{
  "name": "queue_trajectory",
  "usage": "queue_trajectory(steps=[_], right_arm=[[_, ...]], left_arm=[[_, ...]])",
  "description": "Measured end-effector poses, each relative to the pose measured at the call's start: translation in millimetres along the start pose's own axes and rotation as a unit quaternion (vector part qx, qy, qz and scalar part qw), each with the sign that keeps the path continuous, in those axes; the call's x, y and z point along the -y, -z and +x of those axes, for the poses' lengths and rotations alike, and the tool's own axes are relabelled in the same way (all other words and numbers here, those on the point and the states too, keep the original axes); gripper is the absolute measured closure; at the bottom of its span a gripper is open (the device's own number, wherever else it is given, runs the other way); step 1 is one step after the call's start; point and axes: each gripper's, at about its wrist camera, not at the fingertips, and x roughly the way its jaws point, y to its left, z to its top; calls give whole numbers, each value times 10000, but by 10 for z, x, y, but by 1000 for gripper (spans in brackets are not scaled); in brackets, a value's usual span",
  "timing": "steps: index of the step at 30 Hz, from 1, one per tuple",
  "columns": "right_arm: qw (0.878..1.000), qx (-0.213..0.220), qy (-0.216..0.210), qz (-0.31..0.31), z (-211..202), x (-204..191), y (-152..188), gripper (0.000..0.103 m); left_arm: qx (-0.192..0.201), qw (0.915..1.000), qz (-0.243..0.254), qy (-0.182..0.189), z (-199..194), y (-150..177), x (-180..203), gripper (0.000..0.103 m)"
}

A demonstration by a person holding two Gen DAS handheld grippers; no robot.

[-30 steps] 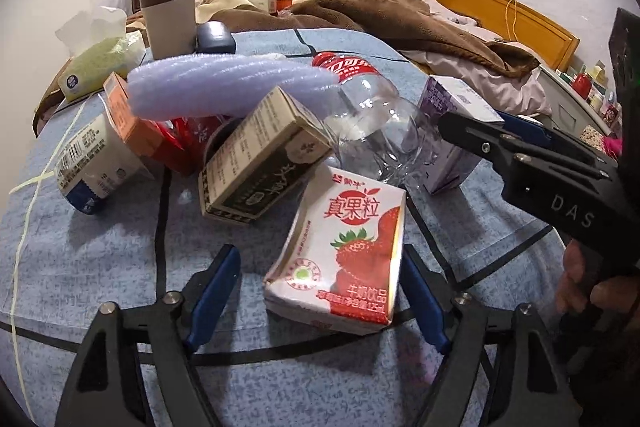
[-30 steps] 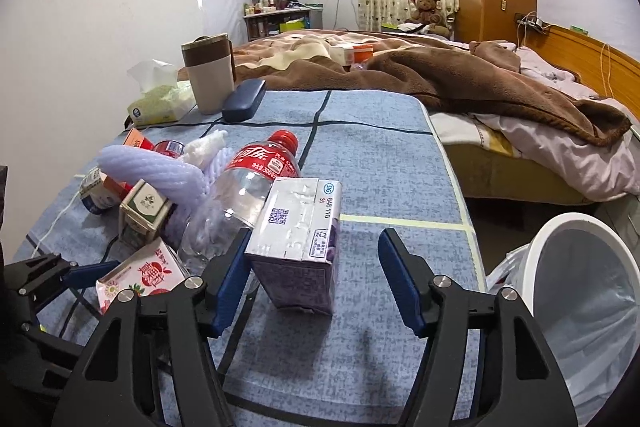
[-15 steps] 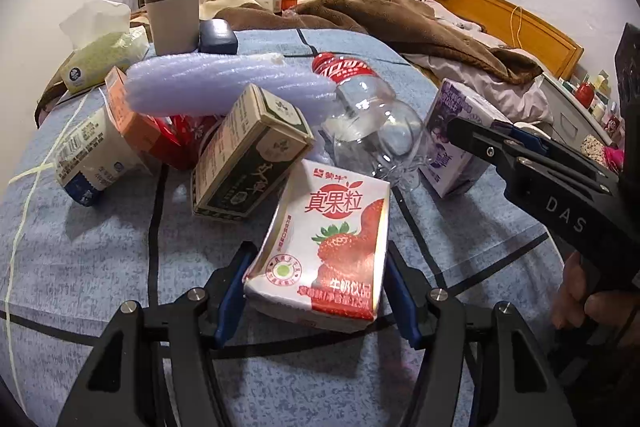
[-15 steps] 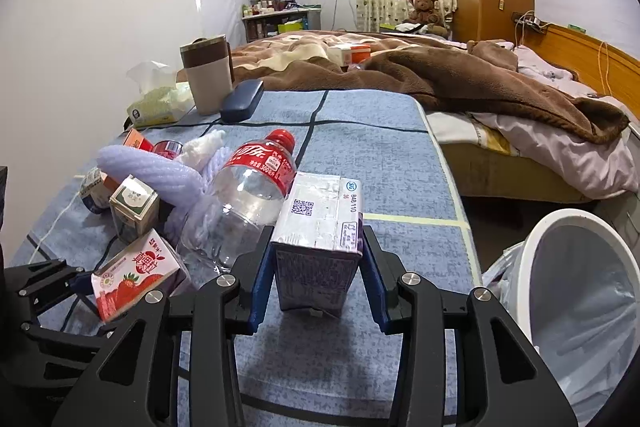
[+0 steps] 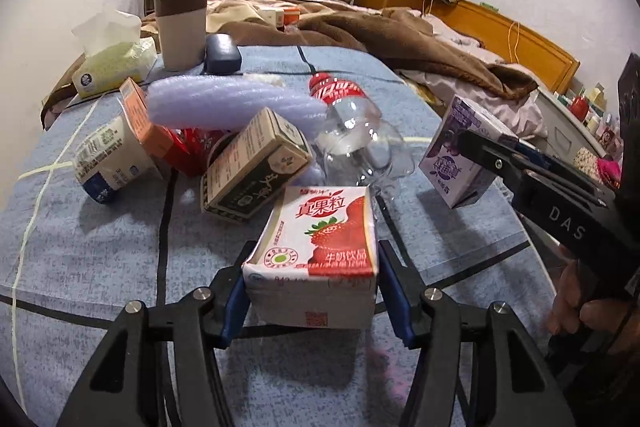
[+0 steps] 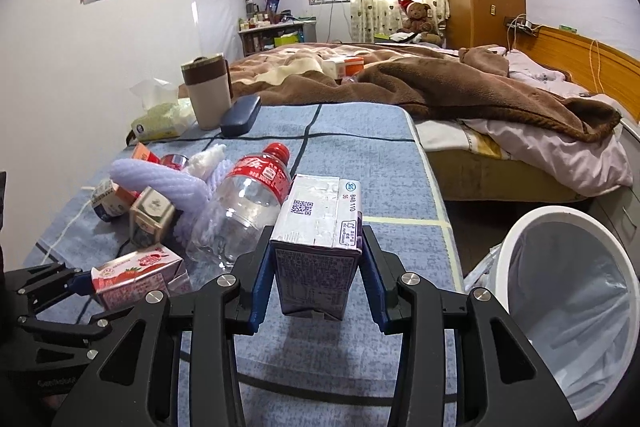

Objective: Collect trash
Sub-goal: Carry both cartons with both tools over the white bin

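Left hand-held gripper (image 5: 312, 297): jaws have just been closing, blue pads now pinching the red-and-white strawberry milk carton (image 5: 320, 247). Right hand-held gripper (image 6: 316, 279): clamped on the purple drink carton (image 6: 318, 247), lifted clear of the blue grid-patterned tabletop (image 6: 360, 155). Remaining trash, including a clear plastic bottle with red label (image 6: 244, 203), is piled left. White lined bin (image 6: 568, 311) stands right. Bed with brown blanket (image 6: 460, 87) lies beyond.

1. Strawberry milk carton (image 5: 316, 247): red-white, label up, lifted off blue cloth.
2. Purple carton (image 6: 316, 247): upright, raised beside clear bottle (image 6: 244, 211).
3. White lined bin (image 6: 572, 307): open, tilted, right of table.
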Motion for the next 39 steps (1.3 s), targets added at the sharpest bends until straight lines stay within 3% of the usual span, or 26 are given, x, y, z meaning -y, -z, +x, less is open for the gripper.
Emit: queue_trajectory(steps=[20, 28, 39], right_arm=[[9991, 399, 13, 151, -358, 153, 2, 62], [9978, 591, 137, 269, -578, 327, 3, 62], [9936, 814, 615, 495, -853, 748, 4, 62]], left_arm=[[490, 9987, 83, 88, -327, -144, 224, 48], [661, 9969, 360, 211, -415, -262, 517, 48], [793, 9916, 818, 617, -374, -463, 1124, 48]])
